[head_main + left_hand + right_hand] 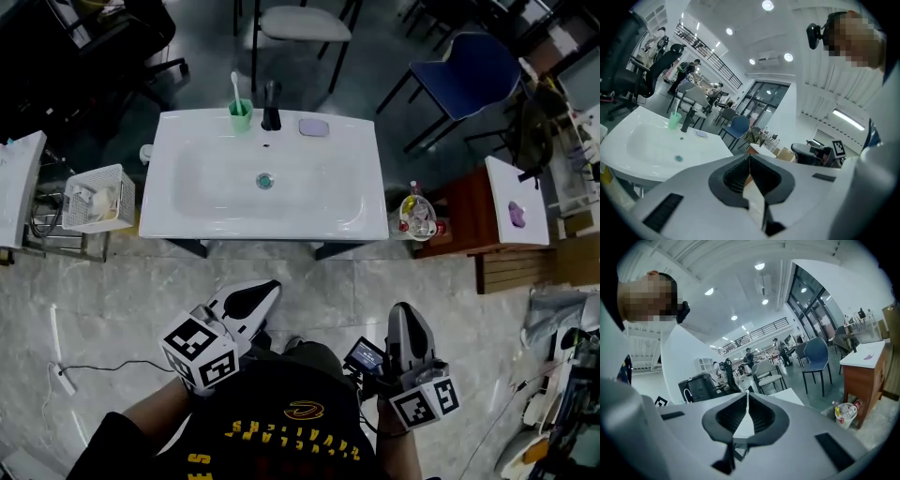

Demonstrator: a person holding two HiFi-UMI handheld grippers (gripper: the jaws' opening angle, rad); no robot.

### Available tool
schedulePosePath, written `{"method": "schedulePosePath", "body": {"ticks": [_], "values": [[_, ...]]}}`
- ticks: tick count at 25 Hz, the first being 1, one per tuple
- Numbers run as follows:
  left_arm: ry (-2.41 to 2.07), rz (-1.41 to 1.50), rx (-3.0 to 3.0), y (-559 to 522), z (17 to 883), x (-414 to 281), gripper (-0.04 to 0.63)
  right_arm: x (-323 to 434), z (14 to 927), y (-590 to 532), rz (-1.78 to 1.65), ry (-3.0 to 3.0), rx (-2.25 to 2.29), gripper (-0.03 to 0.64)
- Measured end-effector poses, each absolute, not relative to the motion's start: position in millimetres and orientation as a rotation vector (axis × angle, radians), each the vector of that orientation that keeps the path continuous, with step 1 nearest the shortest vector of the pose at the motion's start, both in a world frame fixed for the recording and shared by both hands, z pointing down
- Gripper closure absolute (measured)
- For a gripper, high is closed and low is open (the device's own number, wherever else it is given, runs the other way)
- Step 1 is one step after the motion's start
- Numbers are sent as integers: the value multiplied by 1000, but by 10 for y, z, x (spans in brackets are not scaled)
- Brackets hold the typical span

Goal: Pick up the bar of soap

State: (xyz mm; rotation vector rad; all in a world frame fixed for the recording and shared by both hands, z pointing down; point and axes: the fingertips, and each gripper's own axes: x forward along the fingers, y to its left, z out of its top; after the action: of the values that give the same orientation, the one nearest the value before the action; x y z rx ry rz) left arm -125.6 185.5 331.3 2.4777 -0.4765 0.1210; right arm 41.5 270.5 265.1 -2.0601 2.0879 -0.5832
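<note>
A pale marble floor (103,309) fills most of the head view. A broad white sink (187,202) stands in the upper middle of that frame. At the bottom centre is the person's dark shirt (281,422) with yellow print. A blue chair (469,70) sits at the upper right and a grey chair (305,23) at the top centre, both behind the sink. A wooden cabinet (469,220) with a white top stands at the right edge of the sink, and a white mesh basket (98,197) stands at its left edge. The left gripper (267,289) is at the lower left of centre and the right gripper (403,314) at the lower right of centre. Both hang over the floor, well short of the sink's near rim, and point toward it. In the left gripper view the left gripper (750,157) has its jaws closed together with nothing between them. In the right gripper view the right gripper (747,394) likewise has its jaws pressed together and empty. A small bin (417,217) of bottles sits between sink and cabinet. On the sink's far ledge stand a green cup (241,115) holding a toothbrush, then a black faucet (271,105). Just right of the faucet lies the lavender bar of soap (313,127), flat on the ledge and well apart from both grippers. It also shows at the middle left of the left gripper view (701,134). A round drain (264,180) marks the middle of the basin.
</note>
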Motion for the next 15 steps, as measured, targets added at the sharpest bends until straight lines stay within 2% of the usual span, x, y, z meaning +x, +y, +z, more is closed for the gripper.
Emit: {"method": "schedulePosePath", "body": {"ticks": [15], "values": [[-530,153,2464,1387,3395,-1068,583,629,2794,2095,-631,2113,-1978,592]]}}
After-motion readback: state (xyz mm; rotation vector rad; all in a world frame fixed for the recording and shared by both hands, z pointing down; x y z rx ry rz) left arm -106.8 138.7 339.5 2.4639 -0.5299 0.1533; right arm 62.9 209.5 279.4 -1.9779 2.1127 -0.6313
